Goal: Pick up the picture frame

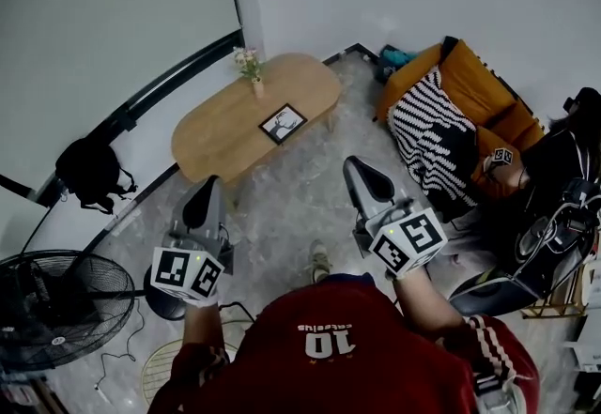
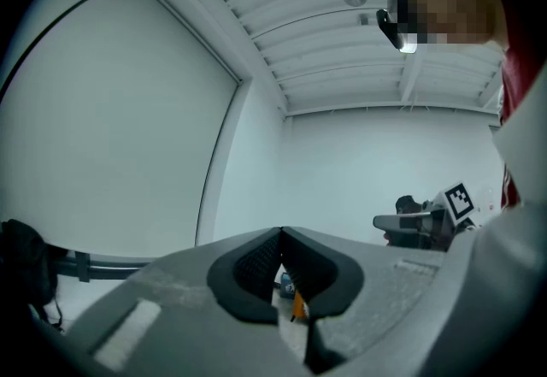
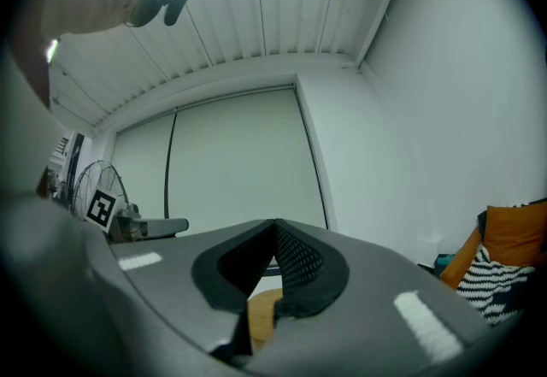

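The left gripper (image 1: 203, 203) and right gripper (image 1: 367, 179) are level, jaws together on nothing, probably because the picture frame (image 1: 283, 123) lies well apart on the far table (image 1: 208, 138).

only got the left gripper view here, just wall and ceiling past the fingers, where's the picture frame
Observer: In the head view the picture frame lies flat on the oval wooden table.
Operator: anything close to it
Observer: A small vase of flowers stands on the same table, behind the frame and apart from it.
Operator: what about the right gripper
Observer: The right gripper has its fingers together, with nothing between them.
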